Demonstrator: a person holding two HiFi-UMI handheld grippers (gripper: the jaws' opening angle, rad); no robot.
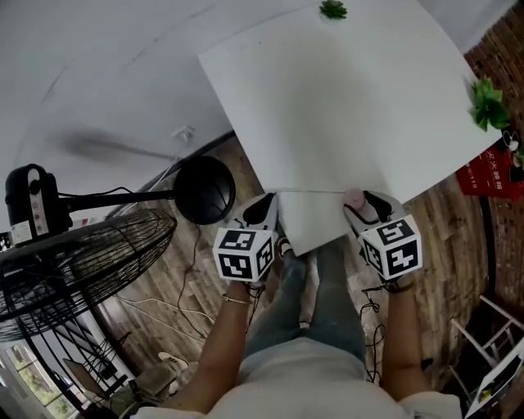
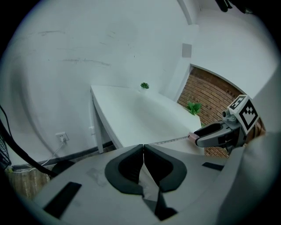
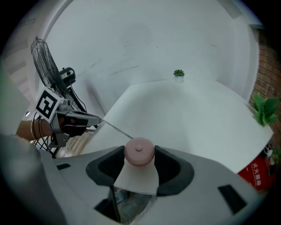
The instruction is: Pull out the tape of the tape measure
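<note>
A small round pink tape measure (image 3: 139, 151) sits between the pads of my right gripper (image 3: 139, 159), which is shut on it just above the near edge of the white table (image 1: 344, 98). The head view shows the tape measure (image 1: 354, 199) at the tip of my right gripper (image 1: 366, 206). A thin tape (image 1: 311, 192) runs from it leftward to my left gripper (image 1: 266, 211). In the left gripper view my left gripper (image 2: 143, 151) is shut, with the tape (image 2: 171, 140) leading from its tip across to the pink tape measure (image 2: 192, 136).
Left of my legs stands a black floor fan (image 1: 74, 254) with its round base (image 1: 205, 190). Cables lie on the wooden floor. Two small green plants (image 1: 332, 10) (image 1: 489, 104) sit at the table's far and right edges. A red sign (image 1: 491, 176) is at the right.
</note>
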